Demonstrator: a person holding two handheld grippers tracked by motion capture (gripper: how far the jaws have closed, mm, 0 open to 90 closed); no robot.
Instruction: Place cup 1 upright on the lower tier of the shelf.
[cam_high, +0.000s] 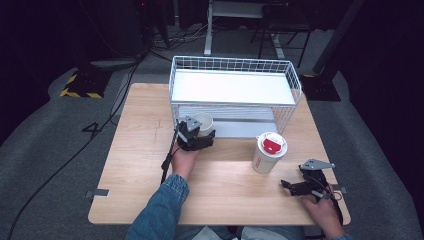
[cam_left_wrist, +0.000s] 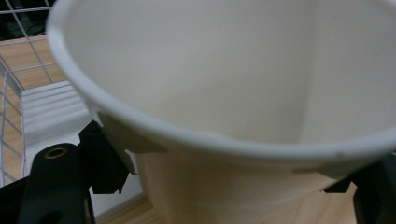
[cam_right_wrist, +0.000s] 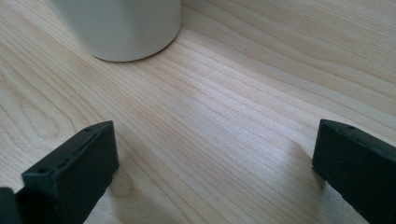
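My left gripper (cam_high: 202, 134) is shut on an empty white paper cup (cam_high: 204, 120), held upright just in front of the lower shelf of the white wire rack (cam_high: 235, 90). In the left gripper view the cup (cam_left_wrist: 233, 93) is very close, its open mouth toward the camera, with black fingers (cam_left_wrist: 100, 158) pressing on its sides. A second white cup (cam_high: 268, 152), with a red and white thing on top, stands on the table at the right. My right gripper (cam_high: 287, 186) rests low near the front right edge, open and holding nothing, and its view shows that cup's base (cam_right_wrist: 121, 28) beyond its fingers (cam_right_wrist: 79, 163).
The wire rack has a white top shelf and a lower shelf (cam_left_wrist: 51, 107) and stands at the back of the wooden table (cam_high: 135, 165). Black cables trail off the table's left side onto grey floor.
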